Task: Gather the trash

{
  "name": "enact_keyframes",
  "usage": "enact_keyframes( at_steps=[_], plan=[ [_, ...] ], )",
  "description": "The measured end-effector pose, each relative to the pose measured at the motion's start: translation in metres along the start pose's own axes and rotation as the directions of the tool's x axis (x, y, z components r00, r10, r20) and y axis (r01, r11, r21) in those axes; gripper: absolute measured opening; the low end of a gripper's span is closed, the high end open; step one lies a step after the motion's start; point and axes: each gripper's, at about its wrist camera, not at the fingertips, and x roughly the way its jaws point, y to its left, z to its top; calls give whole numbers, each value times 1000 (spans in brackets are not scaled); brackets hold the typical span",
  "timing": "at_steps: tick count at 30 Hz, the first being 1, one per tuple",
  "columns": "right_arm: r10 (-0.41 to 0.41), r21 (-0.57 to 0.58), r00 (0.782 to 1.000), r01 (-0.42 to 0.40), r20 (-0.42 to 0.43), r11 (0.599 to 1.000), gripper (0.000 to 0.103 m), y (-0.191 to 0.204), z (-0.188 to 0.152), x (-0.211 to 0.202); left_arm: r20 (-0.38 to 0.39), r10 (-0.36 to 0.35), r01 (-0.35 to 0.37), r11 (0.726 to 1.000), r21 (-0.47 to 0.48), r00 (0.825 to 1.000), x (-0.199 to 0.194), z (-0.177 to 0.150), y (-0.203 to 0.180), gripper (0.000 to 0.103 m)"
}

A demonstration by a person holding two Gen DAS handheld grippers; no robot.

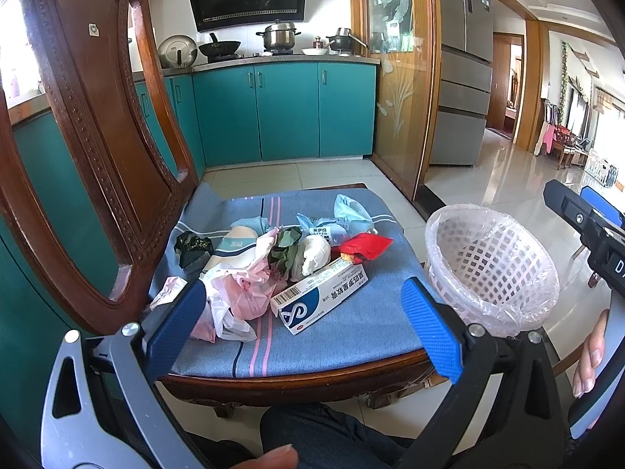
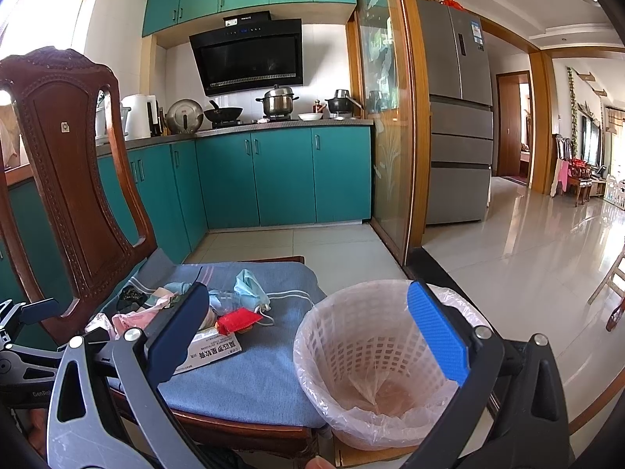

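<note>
Left tongs (image 1: 308, 336), released and empty, hover over the front edge of the chair cushion (image 1: 351, 324), just short of a white-and-blue ointment box (image 1: 318, 299). Right tongs (image 2: 308, 332), likewise released and empty, frame the rim of a lined white basket (image 2: 375, 363) standing just beside the cushion's right edge. Behind the box, mid-cushion, lies the trash heap: pink plastic bag (image 1: 238, 293), red wrapper (image 1: 363, 246), green leaves (image 1: 287, 252), blue face mask (image 1: 351, 211). The carved wooden chair back (image 1: 90, 125) rises at left.
</note>
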Motion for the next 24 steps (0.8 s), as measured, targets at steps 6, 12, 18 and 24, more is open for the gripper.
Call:
enact_keyframes(
  at_steps=[6, 12, 18, 24],
  plan=[
    [8, 0, 1000, -8, 14, 1000, 100, 2, 1, -3, 13, -7, 8, 1000, -3, 1000, -3, 1, 2, 100],
    [7, -2, 1000, -7, 12, 1000, 100, 3, 1, -3, 12, -8, 8, 1000, -4, 1000, -3, 2, 2, 100],
    [8, -2, 1000, -8, 17, 1000, 100, 3, 0, -3, 13, -8, 8, 1000, -4, 1000, -3, 2, 2, 100],
    [9, -1, 1000, -9, 18, 1000, 100, 2, 0, -3, 13, -7, 7, 1000, -3, 1000, -3, 1, 2, 100]
  ],
)
